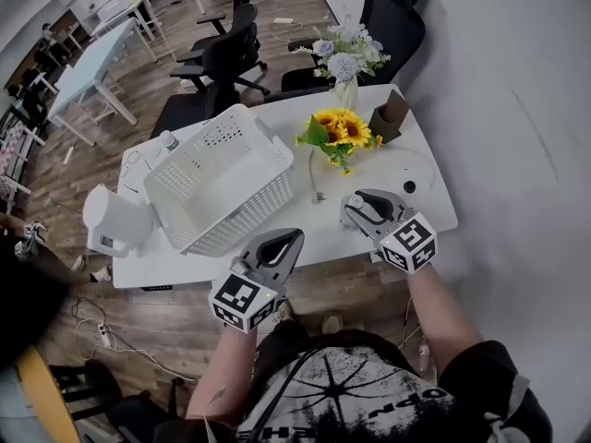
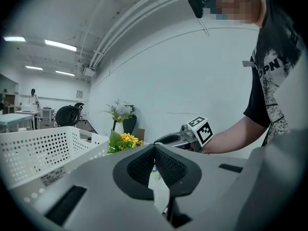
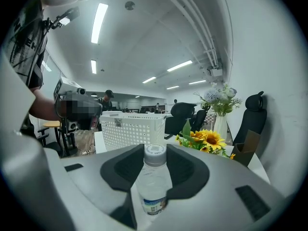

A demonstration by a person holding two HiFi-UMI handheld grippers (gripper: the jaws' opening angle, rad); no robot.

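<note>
My right gripper [image 1: 354, 203] is over the near right part of the white table [image 1: 420, 206]. In the right gripper view it [image 3: 154, 154] is shut on a small clear water bottle [image 3: 154, 184] with a white cap, upright between the pads. My left gripper [image 1: 294, 236] hovers at the table's near edge beside the white perforated basket [image 1: 222, 178]. Its jaws [image 2: 154, 150] are shut with nothing in them. Through the slit below their tips I see the bottle [image 2: 154, 177]. The right gripper [image 2: 168, 139] shows just beyond.
Sunflowers [image 1: 342, 132] lie mid-table, with a vase of pale flowers [image 1: 344, 63] and a brown cardboard holder [image 1: 388, 116] behind them. A white kettle [image 1: 115, 220] stands at the table's left end. Black office chairs [image 1: 226, 58] stand beyond the table.
</note>
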